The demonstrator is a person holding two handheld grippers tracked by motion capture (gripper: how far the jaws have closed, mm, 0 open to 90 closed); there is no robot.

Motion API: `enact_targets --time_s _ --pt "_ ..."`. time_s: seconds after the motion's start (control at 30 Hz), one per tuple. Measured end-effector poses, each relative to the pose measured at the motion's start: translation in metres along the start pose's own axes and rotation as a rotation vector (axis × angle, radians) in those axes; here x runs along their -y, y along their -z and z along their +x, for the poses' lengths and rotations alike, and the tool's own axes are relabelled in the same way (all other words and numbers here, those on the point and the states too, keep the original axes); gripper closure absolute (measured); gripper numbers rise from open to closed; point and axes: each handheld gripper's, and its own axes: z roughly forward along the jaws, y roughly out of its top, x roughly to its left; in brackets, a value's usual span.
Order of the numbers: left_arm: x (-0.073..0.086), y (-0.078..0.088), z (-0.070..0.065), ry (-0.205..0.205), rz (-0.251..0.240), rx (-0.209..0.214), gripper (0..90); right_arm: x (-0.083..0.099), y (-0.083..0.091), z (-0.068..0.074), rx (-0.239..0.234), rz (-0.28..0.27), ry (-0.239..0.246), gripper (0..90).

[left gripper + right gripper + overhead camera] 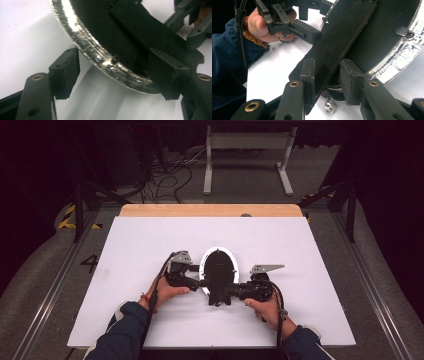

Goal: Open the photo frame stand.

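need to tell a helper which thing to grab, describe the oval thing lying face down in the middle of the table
On the white table, between the two hand-held grippers, lies an oval picture frame, back up. Its back is black with a glittery silver rim, and a flat black stand strap runs down it, which the right gripper pinches.

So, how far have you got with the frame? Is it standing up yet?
Not yet. Done: the frame lies face down on the table, and the right tongs have pinched its stand. In hand: the left tongs sit open around the shiny rim, not squeezing it. Left: probably pulling the stand out and setting the frame upright.
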Motion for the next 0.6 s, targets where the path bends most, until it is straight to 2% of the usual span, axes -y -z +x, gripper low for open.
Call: enact_targets --time_s 0.03,0.27,0.3,0.37,0.5,0.6 --pt "0.000 0.000 0.000 -0.009 0.000 0.010 31.0 0.000 0.000 0.000 0.000 -0.001 0.007 66.6" --pt "0.000 0.002 0.000 0.020 -0.014 0.048 38.7 0.000 0.001 0.002 0.003 0.002 0.029 66.7" --pt "0.000 0.003 0.001 0.008 -0.015 0.043 39.8 -0.001 0.001 0.002 0.002 0.002 0.030 66.9" --pt "0.001 0.005 0.001 0.026 -0.035 0.059 43.3 0.000 0.002 0.002 0.002 0.002 0.032 68.2" --pt "0.000 0.009 0.001 0.006 -0.051 0.061 47.7 0.000 0.003 0.003 -0.001 -0.001 0.030 70.0" --pt "0.000 0.011 -0.001 0.010 -0.067 0.083 51.2 0.000 0.004 0.003 -0.003 -0.003 0.027 70.8"
